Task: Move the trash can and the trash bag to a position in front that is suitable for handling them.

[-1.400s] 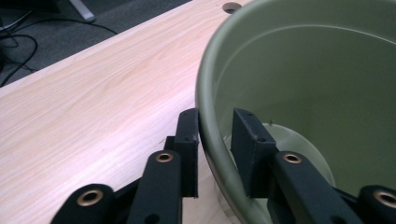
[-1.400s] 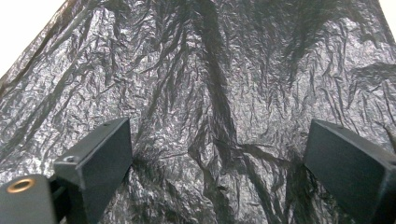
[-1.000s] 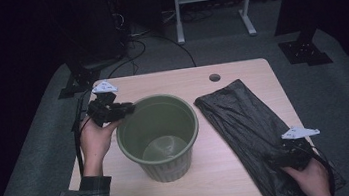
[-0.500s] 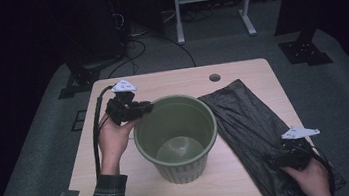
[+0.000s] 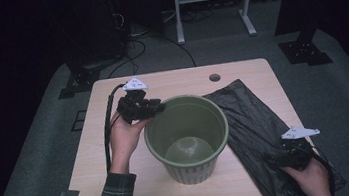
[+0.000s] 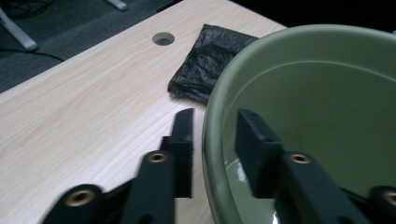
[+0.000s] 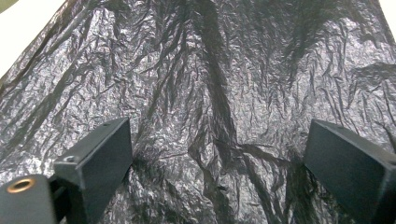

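A round green bin [image 5: 191, 172] stands upright and empty on the wooden table [image 5: 123, 190], with its right side touching a flat black plastic bag [image 5: 258, 118]. At the bin's far left rim, my left gripper [image 5: 156, 108] straddles the rim [image 6: 217, 116], one jaw outside and one inside. Its jaws have just been opening, and gaps show on both sides of the bin wall [image 6: 327, 93]. My right gripper [image 5: 290, 157] rests low over the bag's near end. Its jaws stand wide open [image 7: 219, 135] above the crinkled bag [image 7: 210, 70].
A cable hole [image 5: 214, 77] sits near the table's far edge, also seen in the left gripper view [image 6: 163, 38] beside the bag's far corner [image 6: 205, 60]. A white stand [image 5: 211, 3] and black stand feet [image 5: 302, 49] stand on the floor beyond.
The bin and my left gripper at its rim have slid right across the table, until the bin reached the bag's edge. The right hand has stayed put.
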The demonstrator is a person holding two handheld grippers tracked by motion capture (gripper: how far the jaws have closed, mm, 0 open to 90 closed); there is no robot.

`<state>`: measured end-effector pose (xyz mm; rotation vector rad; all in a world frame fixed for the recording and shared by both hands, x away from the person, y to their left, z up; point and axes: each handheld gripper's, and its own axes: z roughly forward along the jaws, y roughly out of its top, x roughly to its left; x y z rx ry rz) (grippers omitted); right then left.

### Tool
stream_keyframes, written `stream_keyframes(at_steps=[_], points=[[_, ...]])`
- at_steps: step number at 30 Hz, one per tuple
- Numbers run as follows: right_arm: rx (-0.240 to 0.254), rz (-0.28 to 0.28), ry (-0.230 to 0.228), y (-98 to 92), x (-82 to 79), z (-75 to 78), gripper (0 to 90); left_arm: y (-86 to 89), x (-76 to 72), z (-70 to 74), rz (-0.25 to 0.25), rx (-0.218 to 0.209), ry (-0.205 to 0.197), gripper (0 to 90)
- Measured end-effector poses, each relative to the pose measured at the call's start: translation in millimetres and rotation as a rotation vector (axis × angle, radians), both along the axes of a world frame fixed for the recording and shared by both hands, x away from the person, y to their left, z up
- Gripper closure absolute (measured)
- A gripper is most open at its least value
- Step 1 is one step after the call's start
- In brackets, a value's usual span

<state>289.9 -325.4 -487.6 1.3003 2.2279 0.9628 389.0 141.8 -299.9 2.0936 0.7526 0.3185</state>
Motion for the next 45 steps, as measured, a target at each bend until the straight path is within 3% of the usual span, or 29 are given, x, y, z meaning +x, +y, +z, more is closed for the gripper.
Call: stream_keyframes(at_steps=[8, 10, 12, 14, 16, 18, 20, 26, 30, 35, 39, 45], points=[[0.0, 0.0, 0.0, 0.0, 0.0, 0.0, 6.9, 21.2, -16.4, 14.3, 0.0, -0.072, 0.015, 26.3], [0.0, 0.0, 0.001, 0.0, 0.0, 0.0, 6.9, 28.2, -22.8, 16.7, 0.004, -0.07, 0.009, 18.8], [0.0, 0.0, 0.0, 0.0, 0.0, 0.0, 6.9, 31.9, -26.6, 17.5, 0.003, -0.072, 0.001, 17.5], [0.001, 0.0, 0.0, 0.0, 0.0, 0.0, 6.9, 42.9, -36.0, 18.6, 0.002, -0.083, 0.0, 8.9], [0.0, 0.0, 0.0, 0.0, 0.0, 0.0, 6.9, 51.4, -42.9, 18.7, 0.003, -0.088, -0.013, 8.5], [0.0, 0.0, 0.0, 0.0, 0.0, 0.0, 6.9, 60.1, -49.6, 18.4, 0.018, -0.097, -0.021, 1.8], [0.0, 0.0, 0.0, 0.0, 0.0, 0.0, 6.9, 67.7, -57.1, 17.3, 0.027, -0.089, -0.047, 1.2], [0.0, 0.0, 0.0, 0.0, -0.1, 0.0, 6.9, 83.7, -71.2, 9.3, 0.047, -0.083, -0.048, 0.0], [0.0, 0.0, 0.0, 0.0, -0.1, 0.0, 6.9, 94.5, -88.2, -6.2, 0.05, -0.058, -0.054, 0.0], [0.0, -0.001, 0.0, 0.0, -0.1, 0.0, 6.9, 97.7, -100.0, -19.4, 0.075, -0.05, -0.076, 0.0], [0.0, -0.001, 0.001, 0.1, -0.1, 0.0, 6.9, 96.1, -109.7, -38.5, 0.085, -0.027, -0.091, 0.0], [0.0, -0.001, 0.0, 0.0, -0.1, 0.0, 6.9, 89.5, -113.9, -59.9, 0.089, -0.026, -0.113, 0.0]])
